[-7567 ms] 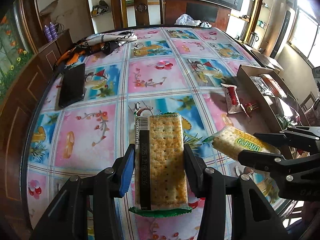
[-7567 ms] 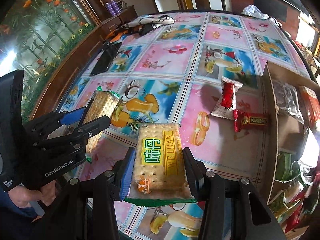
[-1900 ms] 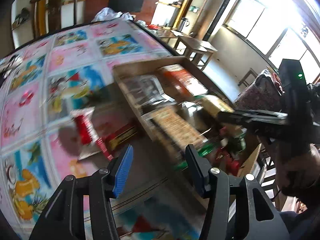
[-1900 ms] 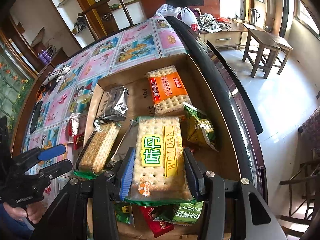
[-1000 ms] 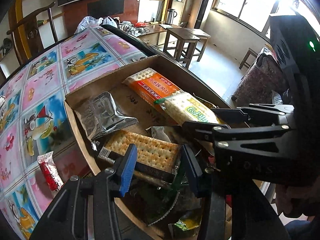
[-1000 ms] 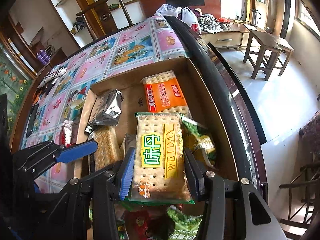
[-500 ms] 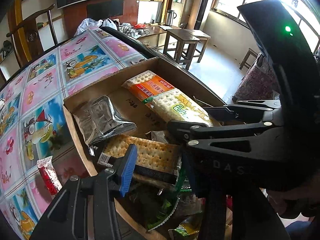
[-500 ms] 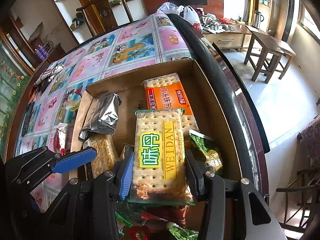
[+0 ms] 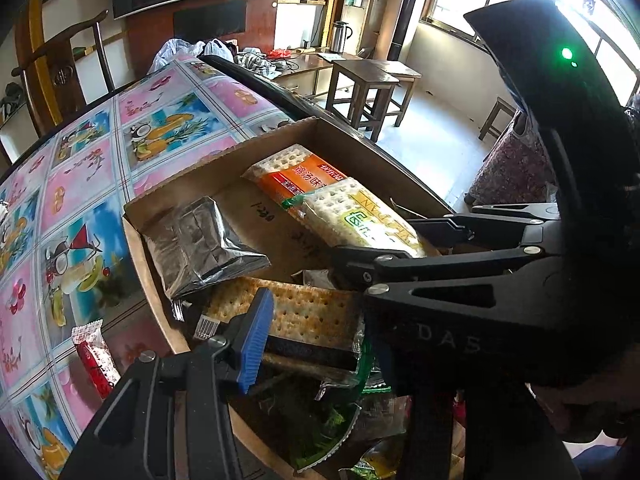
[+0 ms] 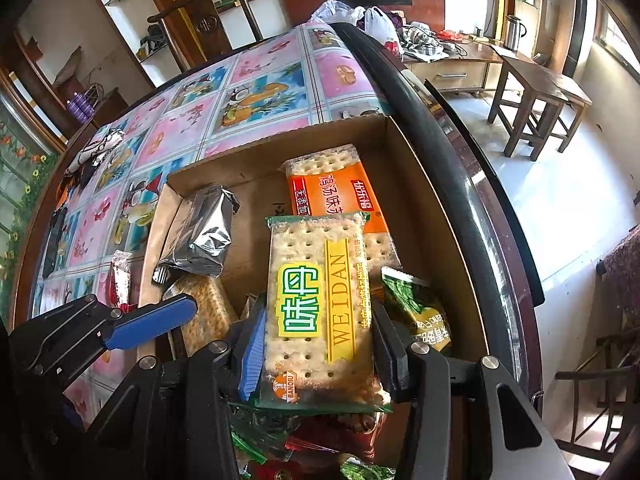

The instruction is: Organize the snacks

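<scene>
Left wrist view, read from left to right: a small red-and-white snack packet (image 9: 94,358) lies on the table (image 9: 80,168) outside the cardboard box (image 9: 138,246), so by my judgement at least this one is left to put away; the right wrist view also shows it (image 10: 119,276) beside the box wall. Next comes the box itself, which already holds a crumpled silver foil pack (image 9: 196,246), an orange cracker pack (image 9: 298,178) toward the far end, and green and red wrappers heaped at the near end. The left gripper (image 9: 316,336) hovers low over a plain cracker pack (image 9: 292,316) lying in the box; its jaws stand apart, gripping nothing that I can see, though its right finger is hidden behind the other tool. The right gripper (image 10: 318,344) is clamped on a yellow-labelled Weidan cracker pack (image 10: 320,304), held above the box contents and overlapping the orange pack, not yet set down. I judge the sorting well along, with this pack about to be placed. The table wears a glossy cloth of pink and blue fruit squares and has a dark curved rim. Farther right the room shows wooden stools (image 9: 372,88), a pale tiled floor, a kettle on a low cabinet, and bright windows.
</scene>
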`<state>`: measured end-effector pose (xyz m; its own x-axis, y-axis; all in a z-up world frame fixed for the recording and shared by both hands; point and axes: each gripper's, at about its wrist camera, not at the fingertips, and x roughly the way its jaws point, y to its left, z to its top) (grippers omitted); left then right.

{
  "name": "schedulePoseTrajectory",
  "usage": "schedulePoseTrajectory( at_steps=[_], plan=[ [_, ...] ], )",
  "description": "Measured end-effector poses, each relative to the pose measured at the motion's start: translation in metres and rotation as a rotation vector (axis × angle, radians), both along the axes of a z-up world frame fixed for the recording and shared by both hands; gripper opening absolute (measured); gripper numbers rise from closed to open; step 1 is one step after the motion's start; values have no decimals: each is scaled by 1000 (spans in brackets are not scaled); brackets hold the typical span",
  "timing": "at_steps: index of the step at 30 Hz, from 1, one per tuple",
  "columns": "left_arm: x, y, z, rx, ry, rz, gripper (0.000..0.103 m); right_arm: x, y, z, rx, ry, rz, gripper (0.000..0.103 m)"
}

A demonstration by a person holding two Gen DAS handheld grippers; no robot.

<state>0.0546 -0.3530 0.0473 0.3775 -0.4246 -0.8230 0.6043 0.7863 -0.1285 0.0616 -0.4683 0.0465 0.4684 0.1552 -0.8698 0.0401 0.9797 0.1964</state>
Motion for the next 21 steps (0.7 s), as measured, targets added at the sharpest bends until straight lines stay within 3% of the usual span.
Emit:
schedulePoseTrajectory(
  at_steps=[16, 21],
  plan=[
    [-7, 7, 4, -14, -1, 1, 69, -19, -5, 7, 44, 12, -39, 55],
    [-18, 11, 13, -13, -17, -15, 77, -34, -5, 17, 53, -10, -65, 62]
  ],
)
